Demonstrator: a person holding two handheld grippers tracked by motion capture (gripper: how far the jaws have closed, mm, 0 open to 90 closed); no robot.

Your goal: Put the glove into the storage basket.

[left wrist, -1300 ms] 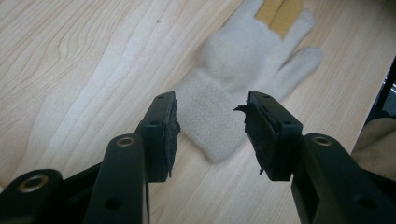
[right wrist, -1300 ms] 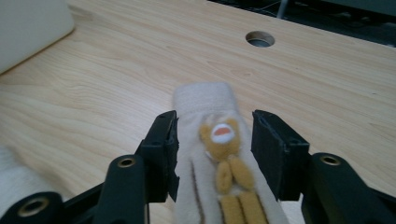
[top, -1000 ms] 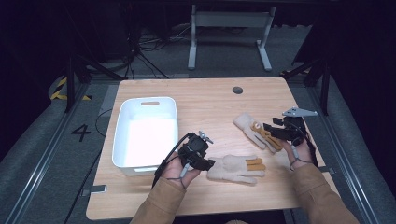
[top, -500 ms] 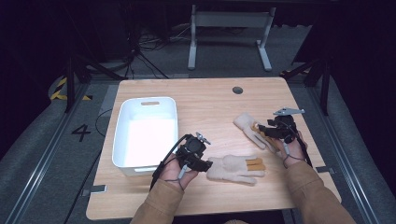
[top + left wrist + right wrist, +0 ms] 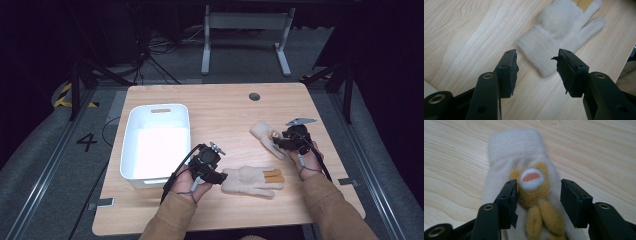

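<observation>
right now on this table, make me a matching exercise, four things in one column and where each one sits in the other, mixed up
Things:
1. white bin
2. plain cream glove
3. cream glove with the bear patch
4. round dark hole

Places:
A. under the right gripper, between its open jaws
B. far edge of the table
C. left part of the table
D. just ahead of the left gripper, cuff towards it

Pairs: 1-C, 2-D, 3-A, 4-B

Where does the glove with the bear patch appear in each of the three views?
High view: bear glove right of centre, at the right tool.
Left gripper view: not in it.
Right gripper view: bear glove centre, between open jaws.
Shared landmark: wooden table.
</observation>
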